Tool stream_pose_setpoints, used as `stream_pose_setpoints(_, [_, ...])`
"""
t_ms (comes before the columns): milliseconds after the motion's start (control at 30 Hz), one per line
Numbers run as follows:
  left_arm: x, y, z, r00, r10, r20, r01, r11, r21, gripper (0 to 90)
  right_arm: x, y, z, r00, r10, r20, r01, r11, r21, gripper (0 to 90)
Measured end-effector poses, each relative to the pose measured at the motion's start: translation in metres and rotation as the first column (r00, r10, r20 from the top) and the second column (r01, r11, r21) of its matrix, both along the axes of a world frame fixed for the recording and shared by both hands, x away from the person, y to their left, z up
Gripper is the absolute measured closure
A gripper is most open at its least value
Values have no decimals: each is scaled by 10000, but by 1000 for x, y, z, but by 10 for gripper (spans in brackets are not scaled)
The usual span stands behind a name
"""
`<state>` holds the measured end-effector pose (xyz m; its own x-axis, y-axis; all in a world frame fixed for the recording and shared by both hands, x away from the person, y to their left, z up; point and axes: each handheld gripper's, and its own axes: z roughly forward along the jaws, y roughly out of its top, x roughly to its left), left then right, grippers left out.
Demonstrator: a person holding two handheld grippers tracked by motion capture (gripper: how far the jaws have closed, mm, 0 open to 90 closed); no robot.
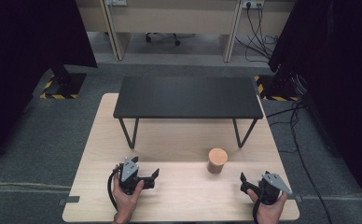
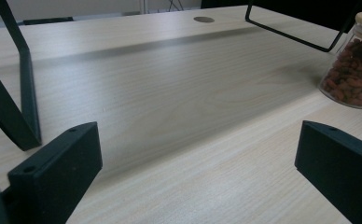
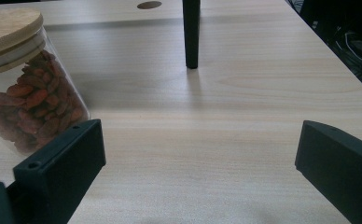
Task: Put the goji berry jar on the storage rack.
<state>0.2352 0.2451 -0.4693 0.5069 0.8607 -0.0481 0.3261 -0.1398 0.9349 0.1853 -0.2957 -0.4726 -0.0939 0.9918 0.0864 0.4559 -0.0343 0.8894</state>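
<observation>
A glass jar point(image 1: 217, 160) of red dried berries with a wooden lid stands upright on the light wooden table point(image 1: 184, 140), right of centre. My left gripper point(image 1: 154, 178) rests low at the front left, held in a hand, its jaws wide apart and pointing right with nothing between them. My right gripper point(image 1: 244, 184) sits at the front right, also open and empty. In the left gripper view the jar point(image 2: 354, 70) stands far right, beyond the open left gripper point(image 2: 198, 149). In the right gripper view the jar point(image 3: 25, 93) is close by, just past the left finger point(image 3: 58, 172) of the right gripper point(image 3: 200, 149).
A black low shelf point(image 1: 188, 97) on thin wire legs stands across the back half of the table. Its legs point(image 2: 20, 93) point(image 3: 191, 32) come down in front of both grippers. A cable hole point(image 2: 203, 19) is set in the tabletop. Cables and black stands lie on the floor around the table.
</observation>
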Motion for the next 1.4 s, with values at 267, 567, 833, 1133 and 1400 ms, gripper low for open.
stream_pose_setpoints(267, [-7,8,-9,9986,92,513,-83,9998,-174,0,2,1,0,10000,-10,32,10,10000,30,15])
stream_pose_setpoints(567, [-8,10,-15,9983,201,555,-191,9996,-201,0,1,1,-1,10000,3,83,-3,10000,-21,14])
stream_pose_setpoints(833, [-8,9,-20,9984,184,540,-172,9996,-223,0,1,1,-1,9999,67,77,-67,10000,-9,14])
stream_pose_setpoints(1133, [-7,8,-22,9986,241,471,-232,9995,-194,0,1,-3,-2,9994,326,133,-326,9995,5,14])
stream_pose_setpoints(1400, [-7,8,-23,9987,194,464,-186,9997,-164,0,2,-27,-7,9722,2270,566,-2270,9739,-69,24])
